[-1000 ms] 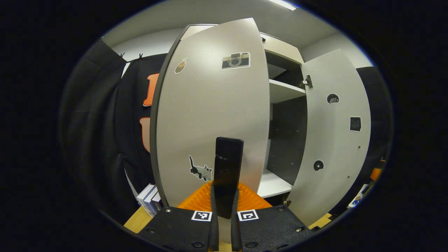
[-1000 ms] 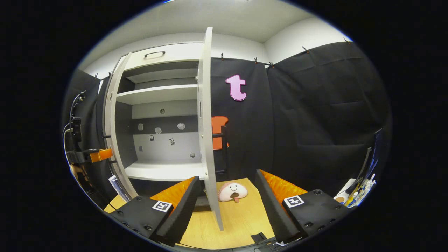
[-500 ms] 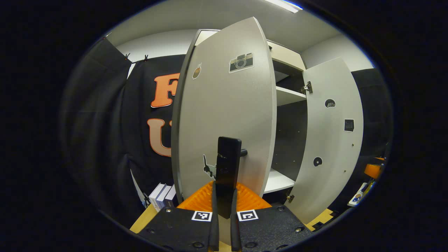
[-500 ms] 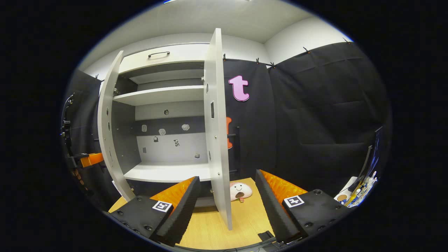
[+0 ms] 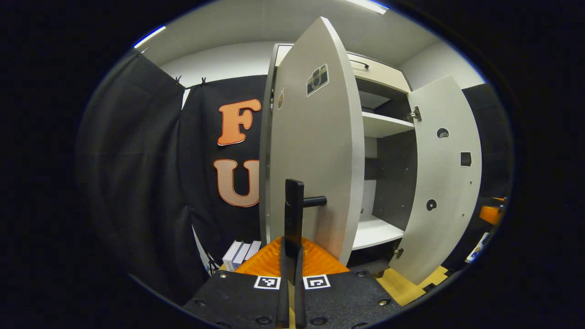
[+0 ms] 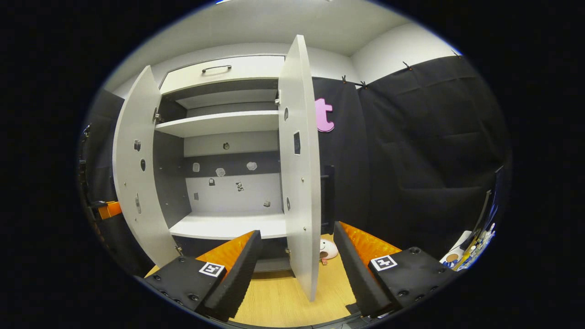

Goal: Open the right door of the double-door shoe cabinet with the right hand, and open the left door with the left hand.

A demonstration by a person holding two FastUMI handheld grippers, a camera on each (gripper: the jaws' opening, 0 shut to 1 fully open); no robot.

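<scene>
1. Orange-ribbed and black-padded, the left gripper (image 5: 292, 256) sat at the bottom of the left gripper view, its two fingers clenched together around the flat black bar handle (image 5: 294, 214) of the cabinet's pale grey left door (image 5: 315, 155).
2. That left door stood swung well out from the tall grey double-door shoe cabinet (image 6: 228, 137), a camera sticker (image 5: 317, 79) high on its outer face.
3. In the right gripper view, the right gripper (image 6: 295, 256) was released, its fingers spread wide, with the lower edge of the pale grey right door (image 6: 299, 173) standing between them and touching neither.
4. A light wooden floor board (image 6: 274, 301) lay under that door, and a small pink smiling plush toy (image 6: 328, 250) rested on it just behind the door's bottom edge.
5. Both doors stood open, baring the white lower shelf (image 6: 228, 225), the white upper shelf (image 6: 219, 124) and small stickers on the back panel.
6. A black-handled white drawer front (image 6: 224, 73) topped the cabinet.
7. White boxes (image 5: 240, 252) stood on the floor beside the left door, against the black cloth wall (image 5: 137, 183).
</scene>
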